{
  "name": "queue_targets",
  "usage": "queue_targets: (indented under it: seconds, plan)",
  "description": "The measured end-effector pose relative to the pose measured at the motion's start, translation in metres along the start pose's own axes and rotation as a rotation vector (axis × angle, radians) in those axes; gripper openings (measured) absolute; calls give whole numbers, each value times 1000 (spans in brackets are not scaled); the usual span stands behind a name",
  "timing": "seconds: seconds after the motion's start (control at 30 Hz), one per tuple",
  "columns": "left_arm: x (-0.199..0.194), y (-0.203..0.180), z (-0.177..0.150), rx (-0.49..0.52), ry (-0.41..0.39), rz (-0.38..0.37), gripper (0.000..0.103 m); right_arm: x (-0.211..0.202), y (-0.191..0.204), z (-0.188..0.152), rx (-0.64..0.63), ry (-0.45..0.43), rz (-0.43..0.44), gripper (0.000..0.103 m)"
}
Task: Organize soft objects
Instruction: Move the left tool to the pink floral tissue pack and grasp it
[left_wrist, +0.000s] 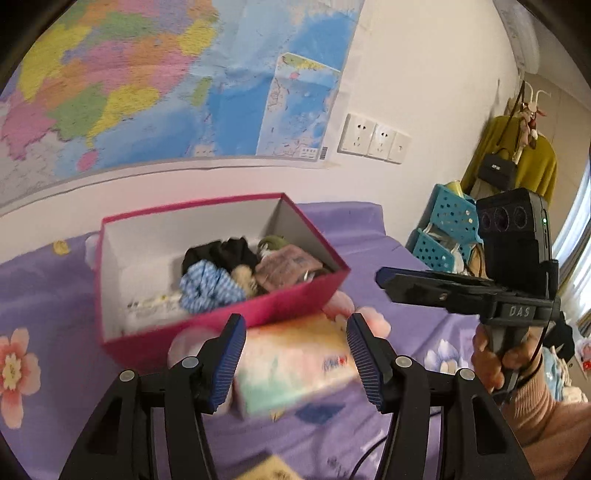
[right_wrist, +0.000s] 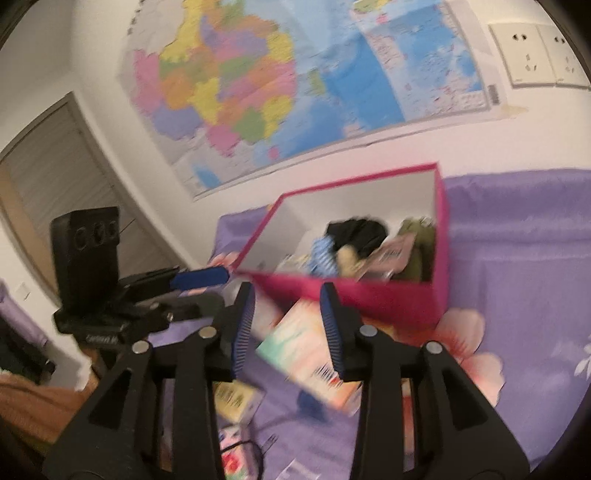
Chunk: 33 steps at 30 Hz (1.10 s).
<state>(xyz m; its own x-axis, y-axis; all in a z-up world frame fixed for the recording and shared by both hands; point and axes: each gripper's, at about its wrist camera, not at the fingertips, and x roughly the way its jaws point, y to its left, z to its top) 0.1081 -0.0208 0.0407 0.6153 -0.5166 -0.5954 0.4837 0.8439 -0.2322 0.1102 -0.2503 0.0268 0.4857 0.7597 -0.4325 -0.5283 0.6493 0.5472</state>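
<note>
Your left gripper (left_wrist: 295, 350) stands released, its blue pads apart above a pastel soft pack (left_wrist: 295, 369) lying on the purple flowered bedsheet (left_wrist: 55, 280); the pack looks blurred, and you cannot tell from either view whether any pad touches it. Your right gripper (right_wrist: 286, 325) is also unclenched, with a clear gap between its jaws, and the same pack (right_wrist: 306, 350) shows through that gap on the sheet (right_wrist: 517, 258). Just beyond the pack sits the open magenta box (left_wrist: 229, 314), white inside, close to the wall. In its right half you have a heap of soft things: a blue-and-white checked cloth (left_wrist: 210, 288), a black garment (left_wrist: 221, 251), a pinkish piece (left_wrist: 288, 266) and something olive green (left_wrist: 273, 242). The left half of the box shows bare white floor. Your right hand (left_wrist: 495, 354) grips the handle of its tool at the right edge of the left wrist view.
</note>
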Motion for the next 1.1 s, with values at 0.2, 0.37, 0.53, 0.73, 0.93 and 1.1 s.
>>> queue_targets:
  seconds: [0.2,0.37,0.53,0.73,0.93,1.1]
  plan:
    - [-9,15,-34,-52,40,24,59,-2,10,-33,-1,61,37,40]
    - [-5,22,-63,-81,89,46,59,6,8,-60,44,119,38,40]
    - [-1,23,-88,-110,142,21,59,13,12,-81,51,183,52,40]
    - [-3,4,-116,-64,200,-50,59,15,17,-105,66,267,76,40]
    - [2,-8,-134,-36,265,-93,58,14,21,-127,89,350,107,40]
    - [7,-11,-149,-45,305,-115,56,20,26,-152,97,443,120,41]
